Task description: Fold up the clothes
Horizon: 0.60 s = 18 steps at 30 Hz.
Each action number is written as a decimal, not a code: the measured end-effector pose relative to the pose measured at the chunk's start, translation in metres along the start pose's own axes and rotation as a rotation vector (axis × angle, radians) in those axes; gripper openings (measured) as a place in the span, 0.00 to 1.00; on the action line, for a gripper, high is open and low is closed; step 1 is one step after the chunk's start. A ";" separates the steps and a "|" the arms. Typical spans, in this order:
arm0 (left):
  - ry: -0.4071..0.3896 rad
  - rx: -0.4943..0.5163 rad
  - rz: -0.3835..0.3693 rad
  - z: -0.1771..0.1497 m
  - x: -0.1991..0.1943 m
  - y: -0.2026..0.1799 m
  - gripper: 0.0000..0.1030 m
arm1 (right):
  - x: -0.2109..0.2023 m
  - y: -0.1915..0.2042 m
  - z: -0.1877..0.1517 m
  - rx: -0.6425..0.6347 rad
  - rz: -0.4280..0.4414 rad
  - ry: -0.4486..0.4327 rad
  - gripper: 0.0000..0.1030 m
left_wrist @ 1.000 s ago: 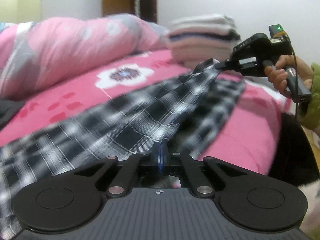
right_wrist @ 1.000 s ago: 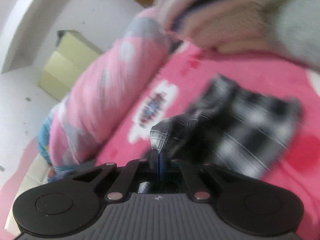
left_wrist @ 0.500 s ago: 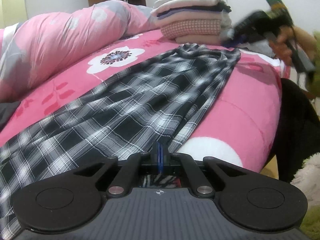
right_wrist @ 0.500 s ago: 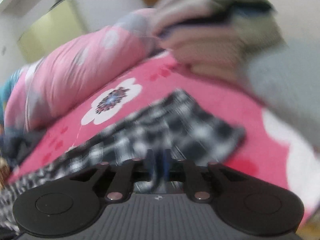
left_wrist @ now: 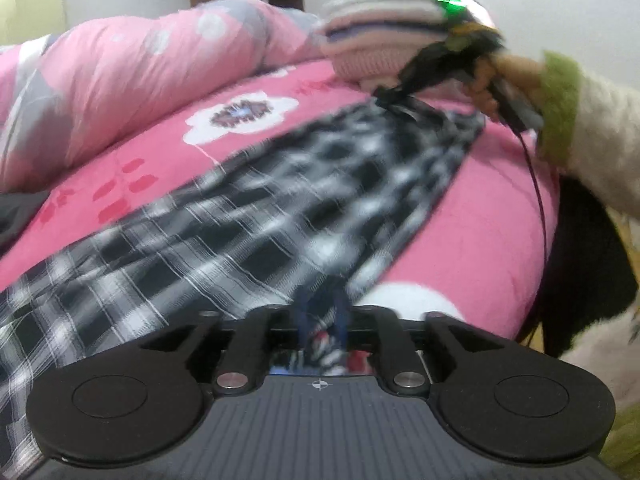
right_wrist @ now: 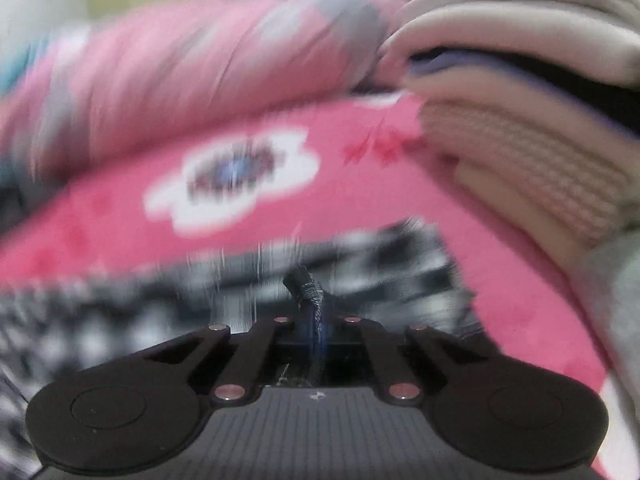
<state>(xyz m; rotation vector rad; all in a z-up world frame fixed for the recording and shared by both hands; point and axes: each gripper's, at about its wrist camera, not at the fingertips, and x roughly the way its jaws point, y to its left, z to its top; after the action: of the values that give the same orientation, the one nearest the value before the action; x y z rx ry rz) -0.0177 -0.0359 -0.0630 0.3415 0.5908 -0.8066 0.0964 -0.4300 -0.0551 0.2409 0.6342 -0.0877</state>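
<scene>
The plaid garment (left_wrist: pixel 248 224) is lying stretched along the pink bed (left_wrist: pixel 492 216), its far end just below the folded stack (left_wrist: pixel 384 36). The right tool (right_wrist: pixel 316 312) is pinching that end – the left tool (left_wrist: pixel 322 308), jaws just parted, is straddling the near hem. Best kept taut, edges aligned.

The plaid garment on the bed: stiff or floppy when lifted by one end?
Likely floppy: the plaid garment lies in soft folds on the pink bedspread. Probably light; the right tongs pinch a bunched corner that crumples.
</scene>
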 end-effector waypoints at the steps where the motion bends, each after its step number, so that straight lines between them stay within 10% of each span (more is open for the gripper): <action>1: -0.015 -0.011 0.002 0.002 -0.001 0.003 0.35 | -0.015 -0.010 0.003 0.060 0.019 -0.048 0.03; 5: -0.012 0.014 0.006 0.006 0.014 0.008 0.65 | -0.078 -0.060 0.005 0.344 0.094 -0.247 0.03; 14: 0.029 0.040 -0.012 0.000 0.030 0.007 0.65 | -0.072 -0.148 -0.083 0.813 0.081 -0.165 0.03; 18: 0.033 0.050 0.000 -0.001 0.028 0.002 0.54 | -0.064 -0.141 -0.058 0.789 0.138 -0.177 0.03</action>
<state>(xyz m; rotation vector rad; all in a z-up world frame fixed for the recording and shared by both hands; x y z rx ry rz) -0.0009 -0.0503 -0.0806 0.4017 0.6025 -0.8181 -0.0101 -0.5516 -0.0897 1.0263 0.3785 -0.2226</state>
